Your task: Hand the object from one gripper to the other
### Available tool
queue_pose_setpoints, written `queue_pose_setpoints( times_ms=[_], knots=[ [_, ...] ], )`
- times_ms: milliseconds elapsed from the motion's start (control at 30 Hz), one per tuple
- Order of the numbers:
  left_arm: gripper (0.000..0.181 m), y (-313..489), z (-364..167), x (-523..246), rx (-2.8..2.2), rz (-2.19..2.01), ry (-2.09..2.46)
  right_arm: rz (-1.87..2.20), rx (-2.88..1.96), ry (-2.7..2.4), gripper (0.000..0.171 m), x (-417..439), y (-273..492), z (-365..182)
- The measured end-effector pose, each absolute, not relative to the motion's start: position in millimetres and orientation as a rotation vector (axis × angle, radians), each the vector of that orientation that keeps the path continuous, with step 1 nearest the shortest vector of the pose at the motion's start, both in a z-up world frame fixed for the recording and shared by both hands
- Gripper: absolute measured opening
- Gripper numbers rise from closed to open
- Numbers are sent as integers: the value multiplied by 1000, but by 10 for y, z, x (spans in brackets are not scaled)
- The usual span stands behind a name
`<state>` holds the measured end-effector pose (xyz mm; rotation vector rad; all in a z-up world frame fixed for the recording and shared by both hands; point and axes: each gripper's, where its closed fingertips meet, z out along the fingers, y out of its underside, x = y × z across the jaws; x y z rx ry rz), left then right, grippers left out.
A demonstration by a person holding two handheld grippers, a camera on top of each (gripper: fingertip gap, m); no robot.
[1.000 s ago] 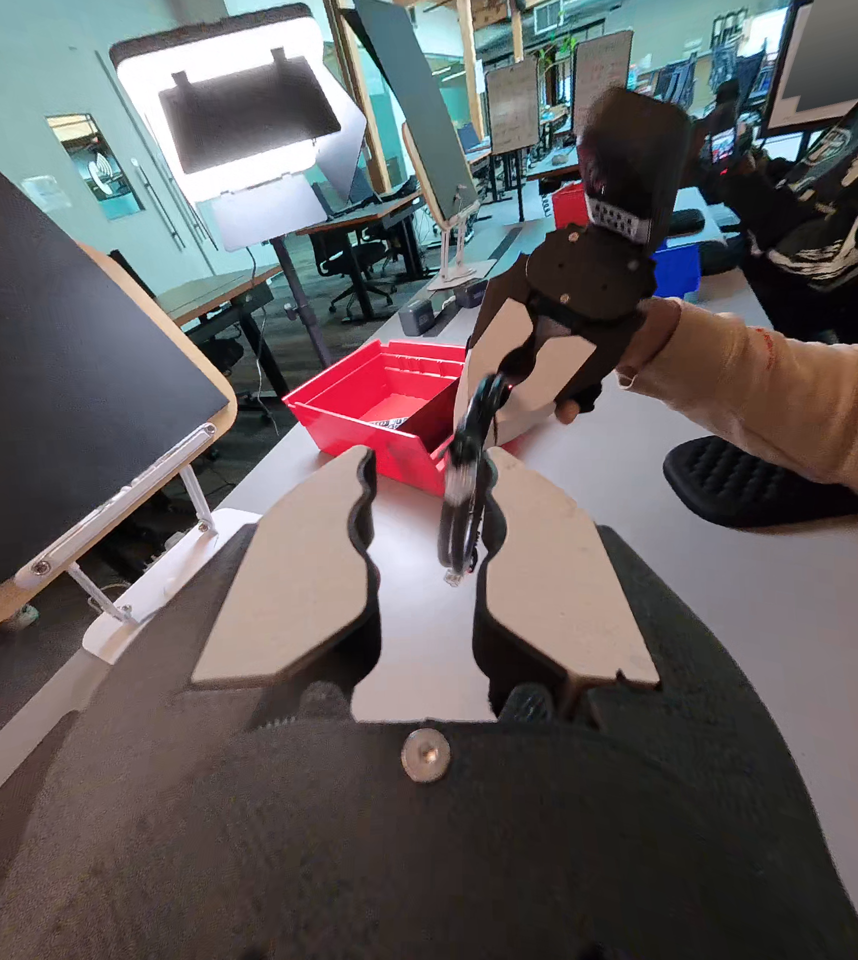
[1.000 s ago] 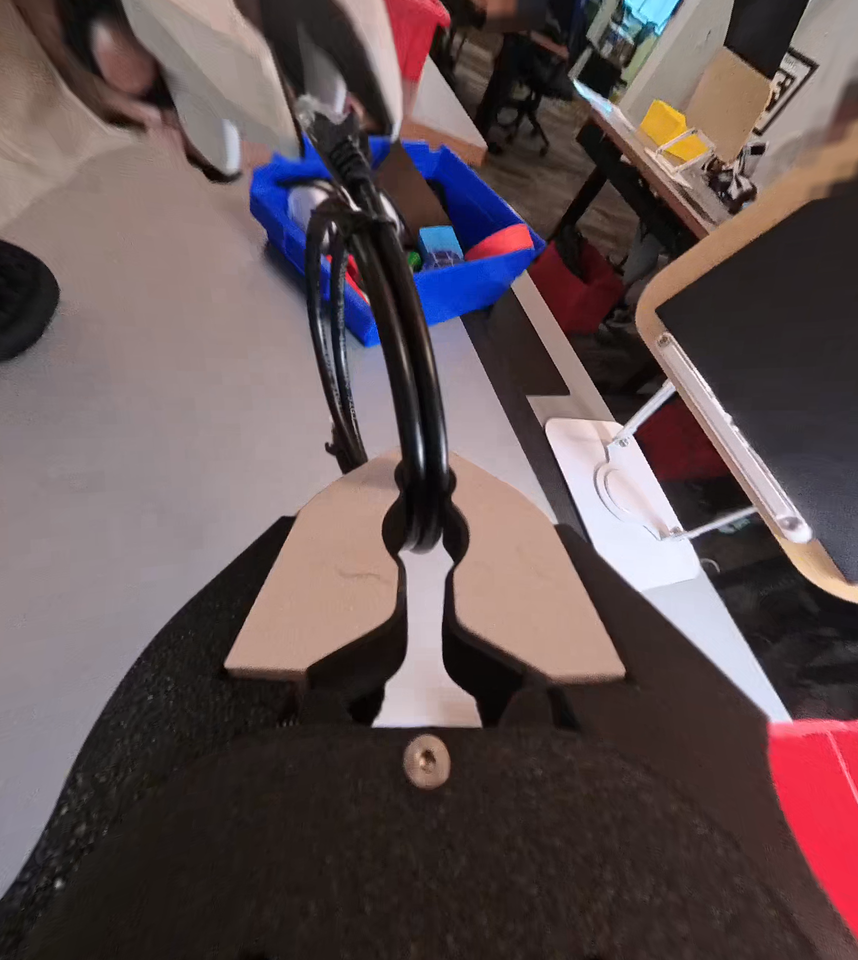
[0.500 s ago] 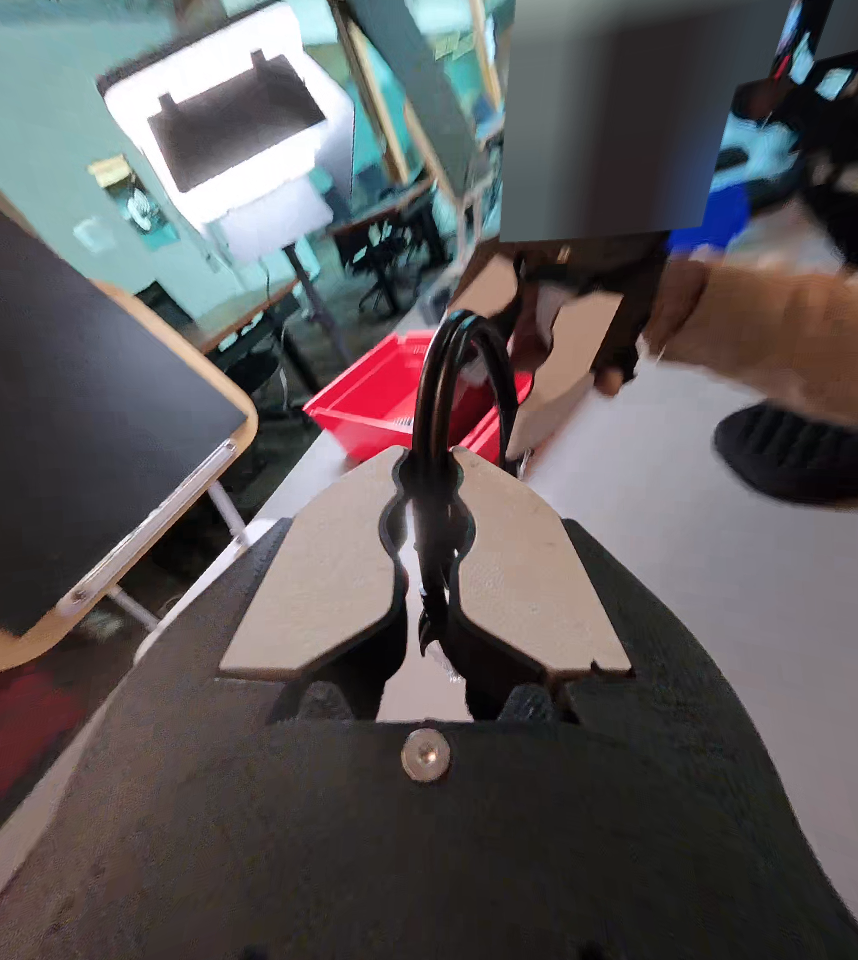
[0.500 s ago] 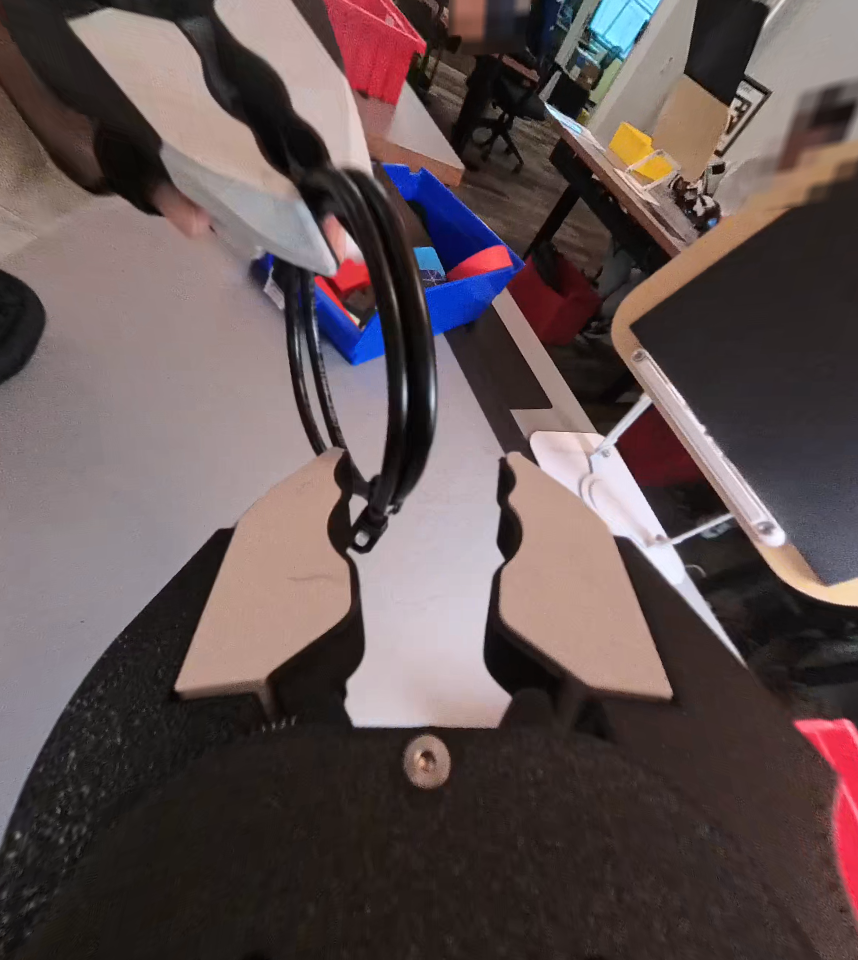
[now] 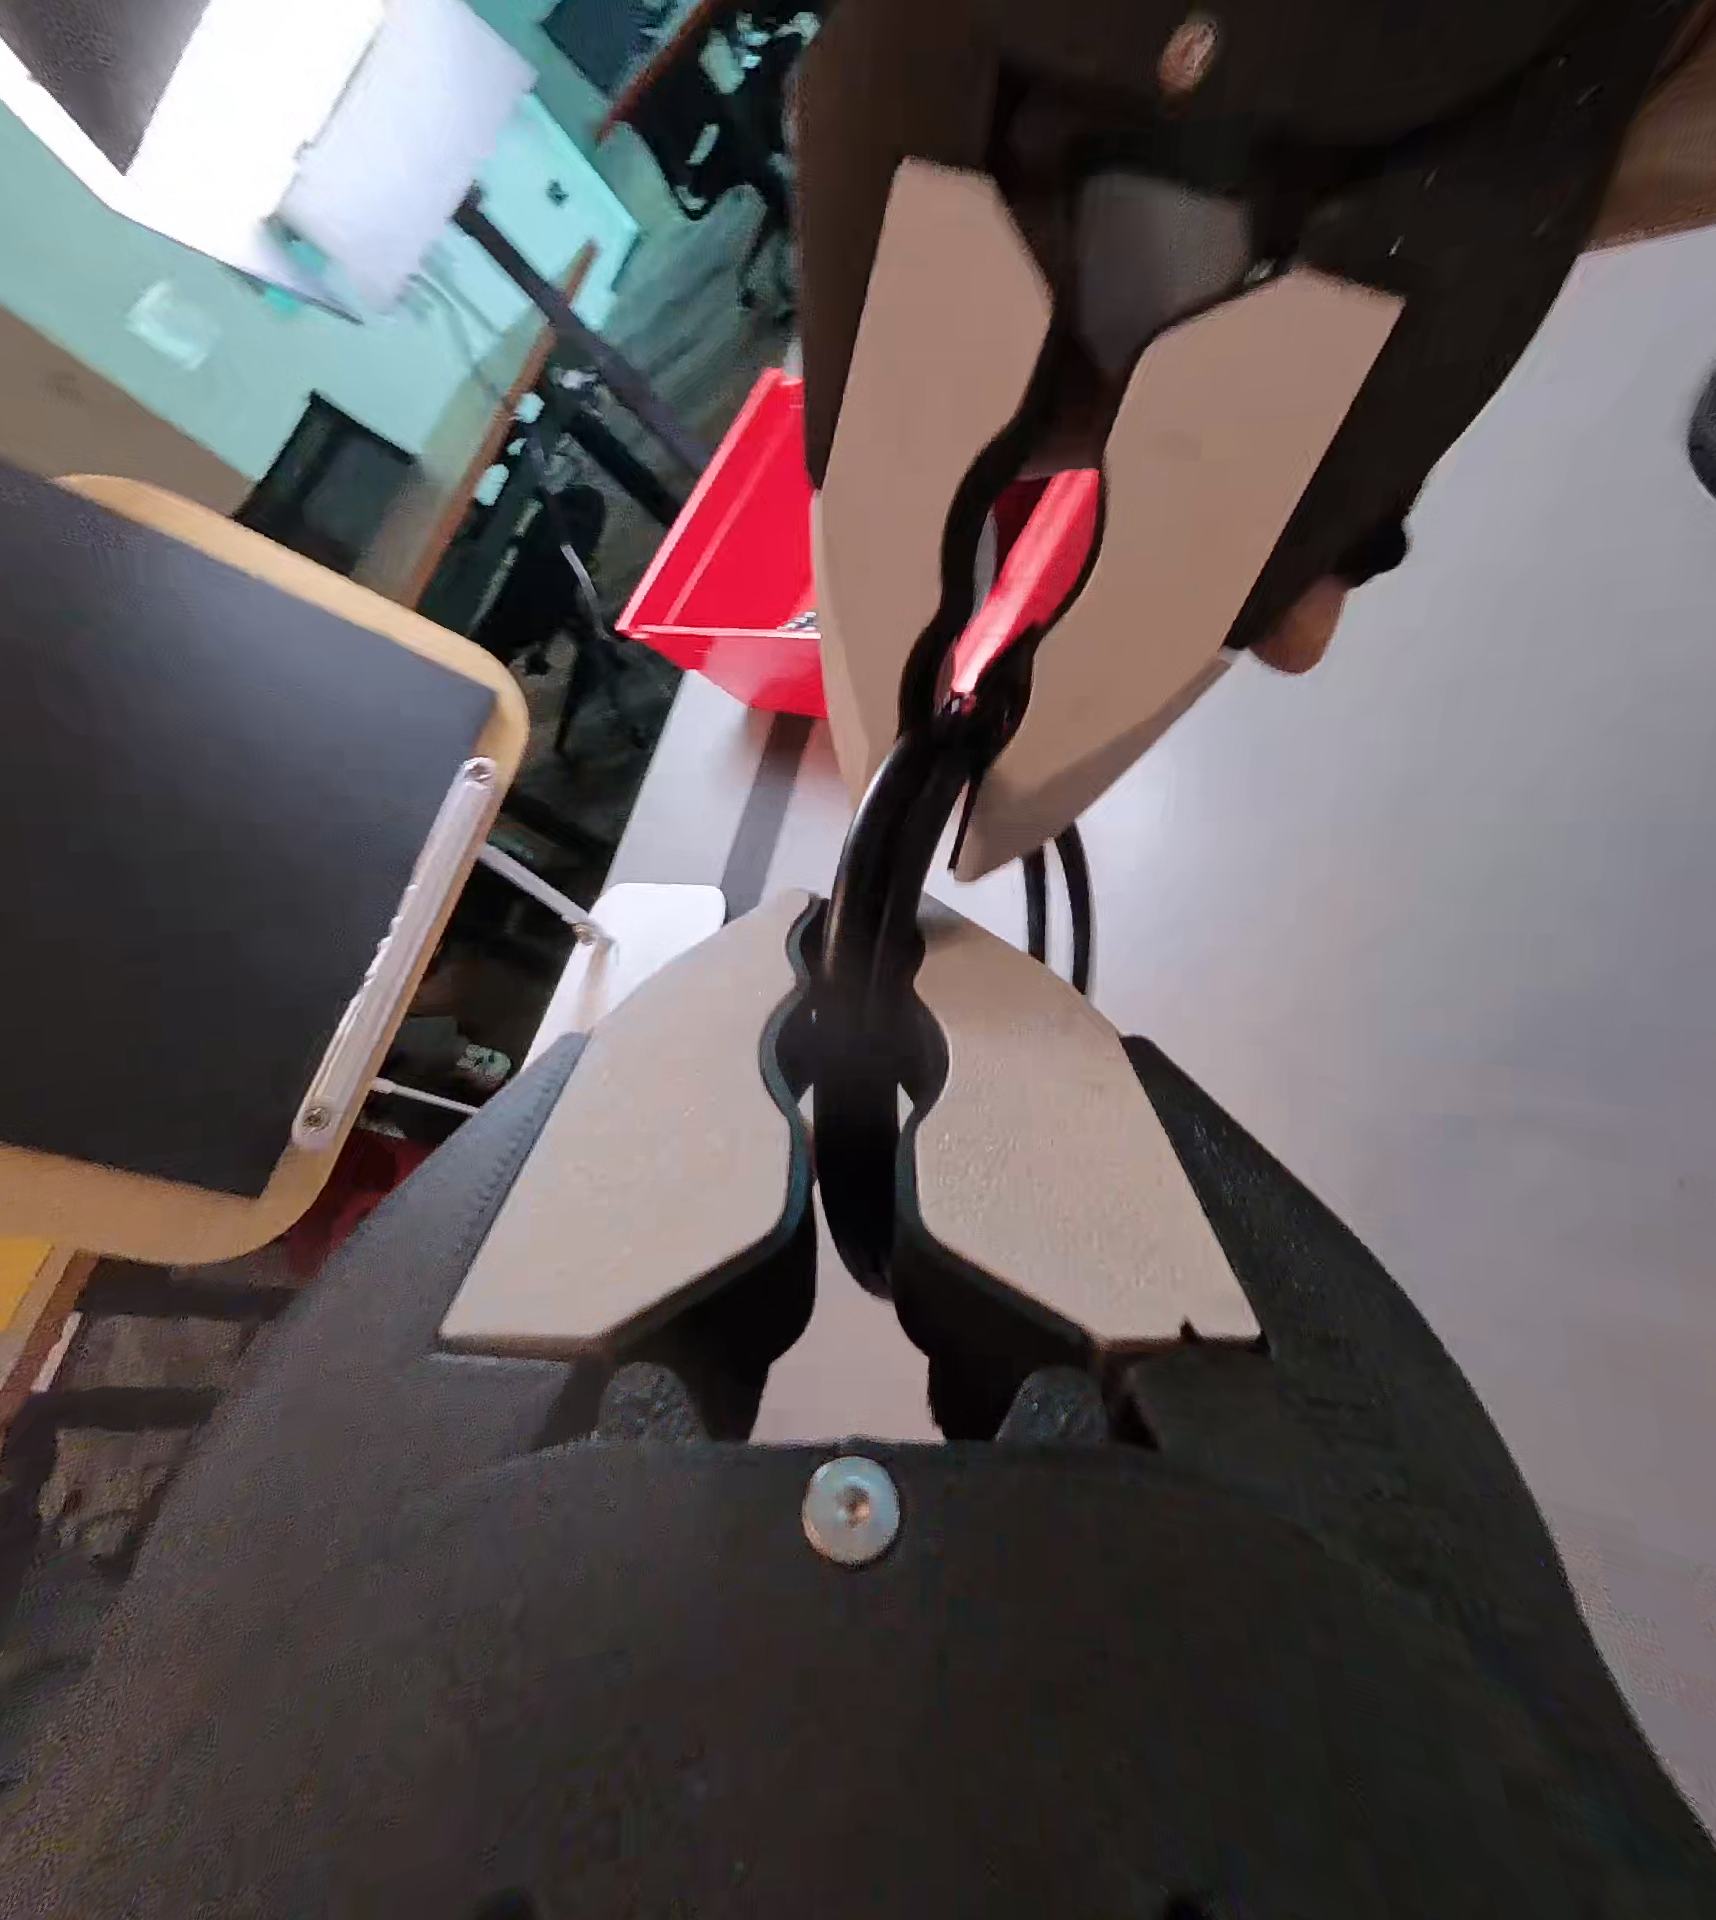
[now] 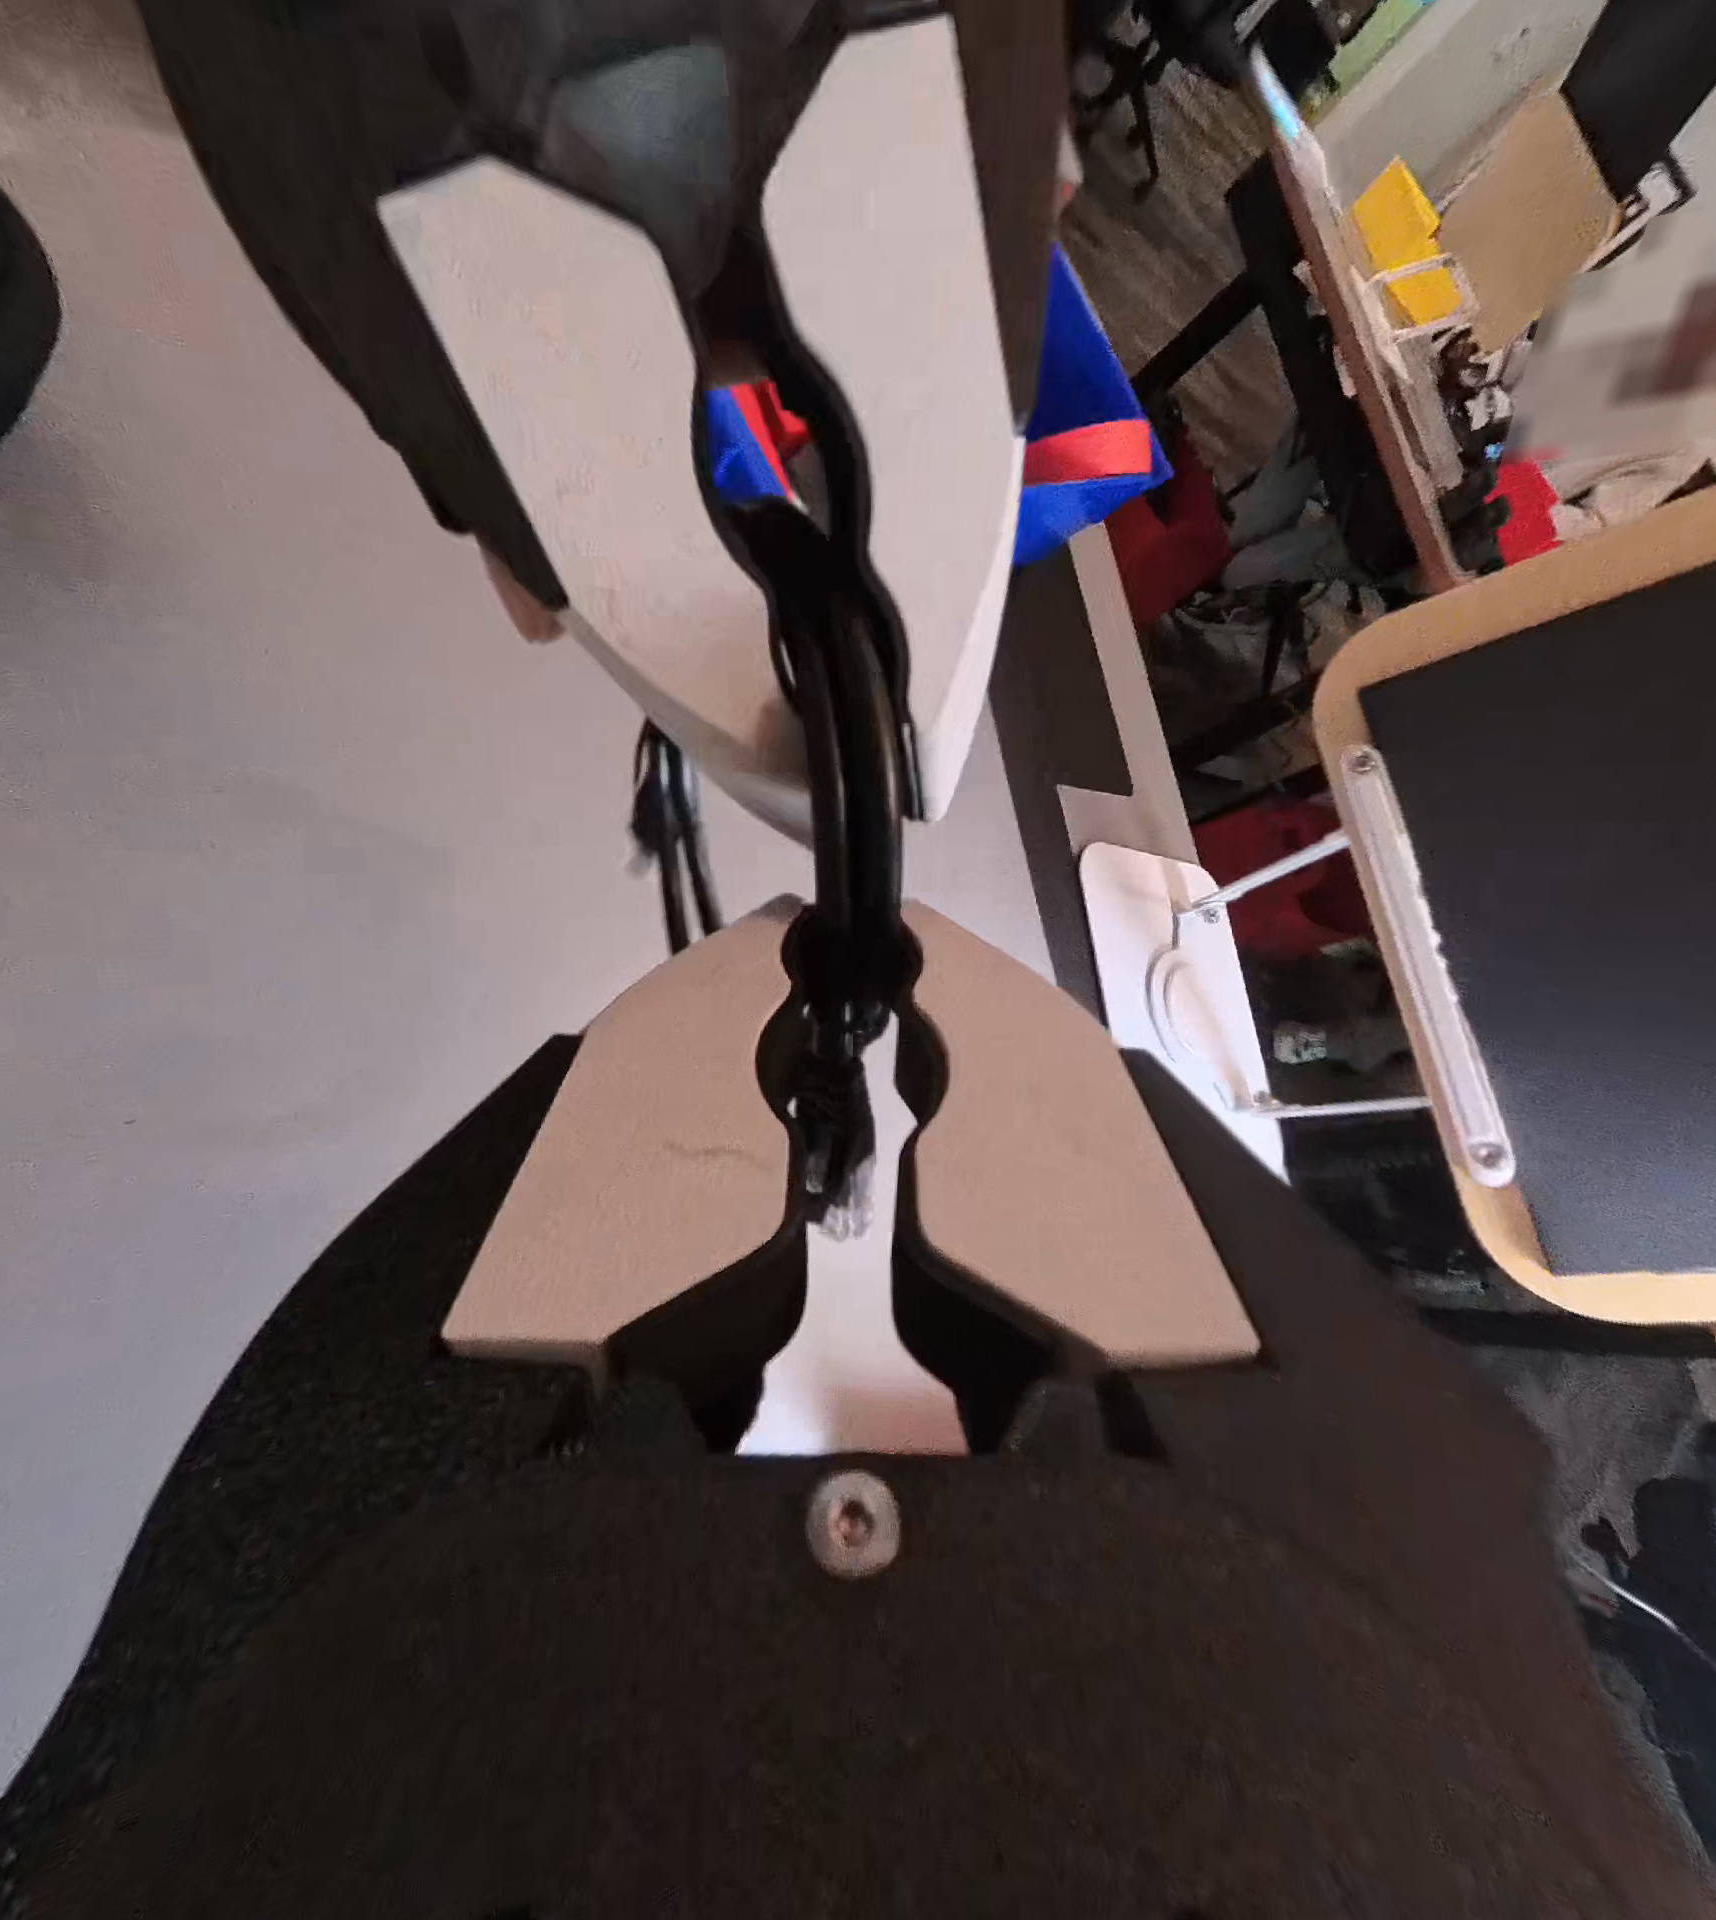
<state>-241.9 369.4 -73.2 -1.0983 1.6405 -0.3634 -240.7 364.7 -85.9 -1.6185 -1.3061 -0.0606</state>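
Above grey table (image 5: 1456, 935), mid-handover: coiled black cable (image 5: 869, 904) pinched at both ends. Left claw (image 5: 859, 997) clamped nearly closed on lower part of coil; right claw (image 5: 979, 717), tips pointing down from above, closed on top part. Same grip seen from right wrist cam: right claw (image 6: 849, 971) squeezing cable (image 6: 849, 800) w/ plug end betw. its fingers, left claw (image 6: 843, 665) opposite. Red bin (image 5: 729, 561) behind on table, blue bin (image 6: 1082, 416) at table's far edge.
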Motion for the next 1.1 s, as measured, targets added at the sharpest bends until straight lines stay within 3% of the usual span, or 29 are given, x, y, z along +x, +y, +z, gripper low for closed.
queue_pose_setpoints(
  times_ms=[67,200,300,367,400,467,667,767,867,1033,1100],
  knots=[
    [11,3744,-541,-2459,-1103,-430,1536,18,-1548,-1178,17,-2365,3667,-615],
    [10,3795,-7,-2633,-1043,-727,1234,219,-1595,-998,55,-2081,3755,-481],
    [10,3740,106,-2626,-1008,-918,1137,455,-1563,-940,42,-2229,3760,-503],
    [10,3714,43,-2573,-1026,-966,1161,455,-1529,-885,5,-2287,3806,-472],
    [11,3725,15,-2575,-1043,-964,1182,401,-1543,-880,5,-2250,3842,-484],
    [31,3724,-44,-2595,-1105,-980,1247,343,-1574,-893,5,-2161,3828,-471],
    [47,3646,-505,-2446,-1183,-644,1519,-114,-1736,-1101,3,-2029,3855,-795],
    [14,3749,-782,-2374,-1186,-384,1599,-274,-1698,-1190,1,-2176,3862,-879],
    [13,3807,-578,-2401,-1173,-455,1480,-224,-1590,-1072,8,-2183,3868,-602],
    [13,3906,-88,-2601,-1128,-737,1195,76,-1611,-790,54,-1861,3933,-325],
    [13,3819,-51,-2570,-1108,-876,1178,285,-1619,-756,46,-1973,3918,-371]
  ],
)
